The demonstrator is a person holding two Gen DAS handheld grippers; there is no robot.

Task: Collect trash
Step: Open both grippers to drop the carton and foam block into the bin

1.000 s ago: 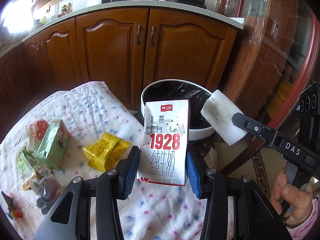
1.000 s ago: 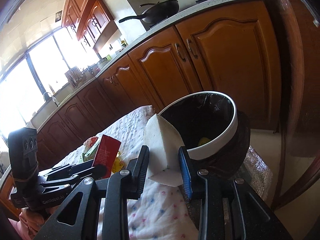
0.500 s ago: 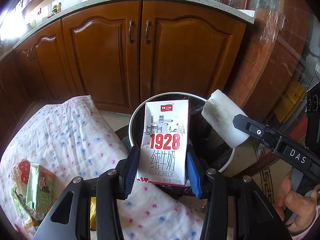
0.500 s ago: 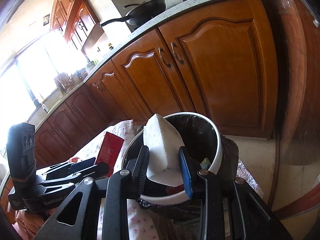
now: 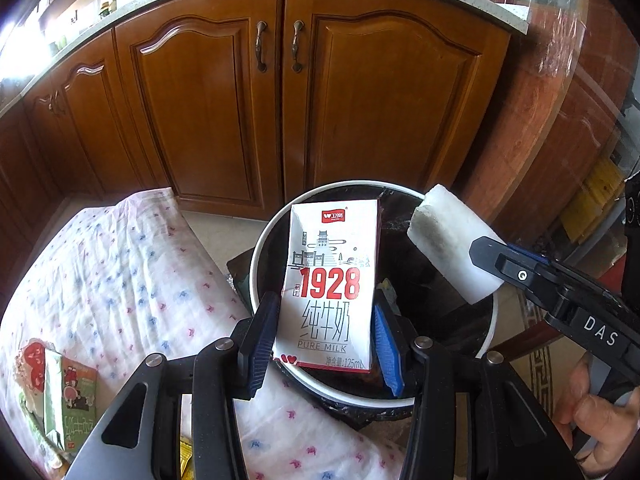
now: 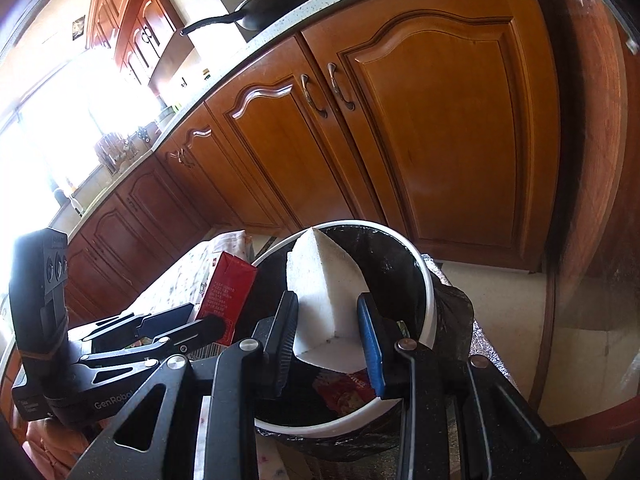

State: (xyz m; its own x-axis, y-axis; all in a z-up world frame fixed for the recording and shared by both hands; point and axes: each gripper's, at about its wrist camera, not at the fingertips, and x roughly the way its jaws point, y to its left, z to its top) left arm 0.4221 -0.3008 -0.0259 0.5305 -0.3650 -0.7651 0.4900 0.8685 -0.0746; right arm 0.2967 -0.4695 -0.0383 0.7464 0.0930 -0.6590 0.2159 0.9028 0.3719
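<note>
My left claw (image 5: 326, 344) is clamped on a milk carton (image 5: 330, 284), blue pads pressed flat against both its sides. The carton stands upright between them, white with "1928" in red and "PURE MILK" below. It hangs over the open mouth of the bin (image 5: 490, 328), a round white-rimmed can lined with a black bag.

My right claw (image 6: 328, 340) grips a white foam block (image 6: 320, 300), pads tight on two of its faces, one corner pointing up. That block is over the bin (image 6: 430, 312) too, above its near half. From the left camera the foam block (image 5: 452, 240) shows at the far right edge of the rim, with the right claw (image 5: 496, 256) behind it and my right hand (image 5: 600, 412) on the handle at the lower right.

From the right camera the carton (image 6: 228, 292) shows its red back, held by the left claw (image 6: 200, 320) just left of the bin's rim.

Inside the bin lies a red wrapper (image 6: 344, 392); something yellowish beside the carton is too hidden to name.

To the left is a worktop under a white cloth (image 5: 120, 272) with small pink and blue marks. A green carton (image 5: 66, 392) and other wrappers lie on it near the lower left edge, well apart from the bin. Brown cupboards (image 5: 280, 92) stand behind.
</note>
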